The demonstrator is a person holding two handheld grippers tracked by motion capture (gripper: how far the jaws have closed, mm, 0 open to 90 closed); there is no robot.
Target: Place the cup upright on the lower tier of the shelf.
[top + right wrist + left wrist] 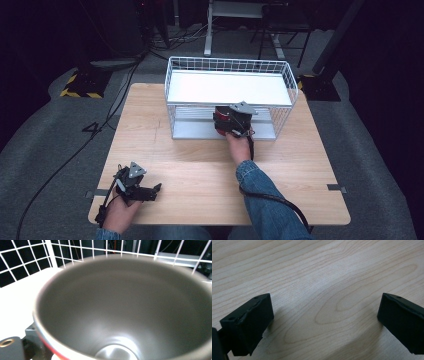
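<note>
High view: right hand (239, 148) outstretched, perhaps gripping pot (222, 121).

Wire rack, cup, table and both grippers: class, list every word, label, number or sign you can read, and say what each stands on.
None: no readable text in any view.
Cup: plain grey inside, red outside, no print.
Wire rack: white, unmarked.
Table: bare wood grain.
Left gripper and right gripper: no legible labels.
Yellow-black hazard stripes on a floor base: a sign, no words.
</note>
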